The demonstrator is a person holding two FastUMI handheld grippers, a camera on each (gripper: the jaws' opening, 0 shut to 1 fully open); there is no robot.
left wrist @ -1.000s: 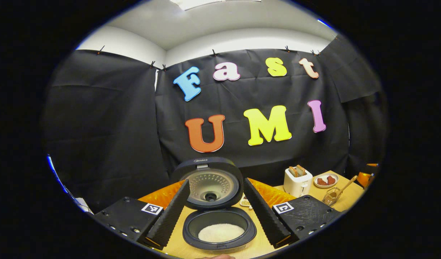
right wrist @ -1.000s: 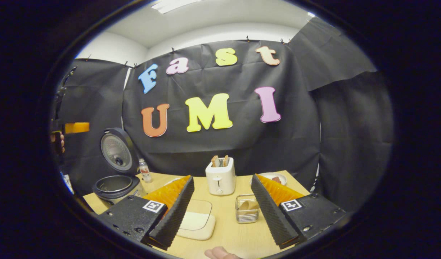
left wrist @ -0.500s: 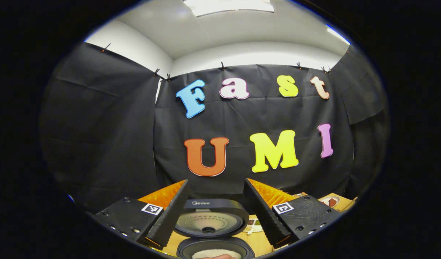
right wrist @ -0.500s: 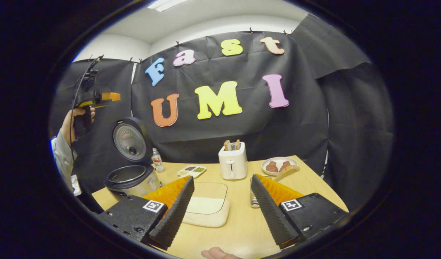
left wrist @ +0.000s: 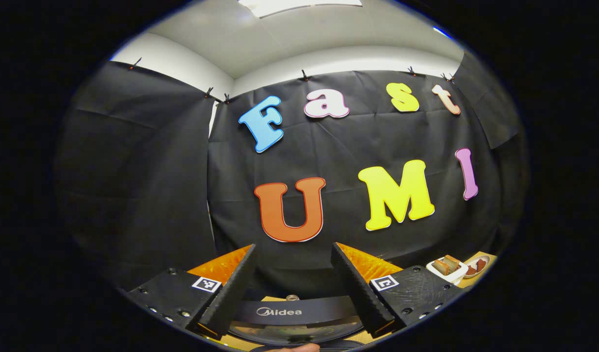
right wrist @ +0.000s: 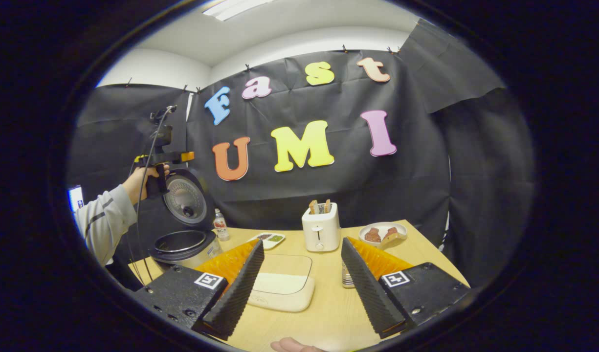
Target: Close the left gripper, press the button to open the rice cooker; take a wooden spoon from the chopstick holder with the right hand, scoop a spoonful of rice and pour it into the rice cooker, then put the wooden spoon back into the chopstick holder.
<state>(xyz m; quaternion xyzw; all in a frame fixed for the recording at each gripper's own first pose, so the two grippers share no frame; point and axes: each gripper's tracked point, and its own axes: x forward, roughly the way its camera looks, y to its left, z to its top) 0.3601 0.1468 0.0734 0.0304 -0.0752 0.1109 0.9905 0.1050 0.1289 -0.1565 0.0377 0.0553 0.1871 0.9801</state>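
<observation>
The rice cooker stands open at the table's left end, its lid upright. My left gripper is open and empty, with the lid's top edge low between its fingers. In the right gripper view, a hand holds the left gripper just above the lid. My right gripper is open and empty over the table. The wire chopstick holder is half hidden behind its right finger. The wooden spoon sticks out above that finger. A white rice tray lies between the fingers.
A white toaster with bread stands mid-table, and a plate of food sits to its right. A small bottle and a sauce dish are beside the cooker. The toaster also shows at the lower right of the left gripper view.
The left gripper has risen above the cooker, so the pot with rice dropped out of its view. The right gripper view swung left, putting the chopstick holder behind its right finger.
</observation>
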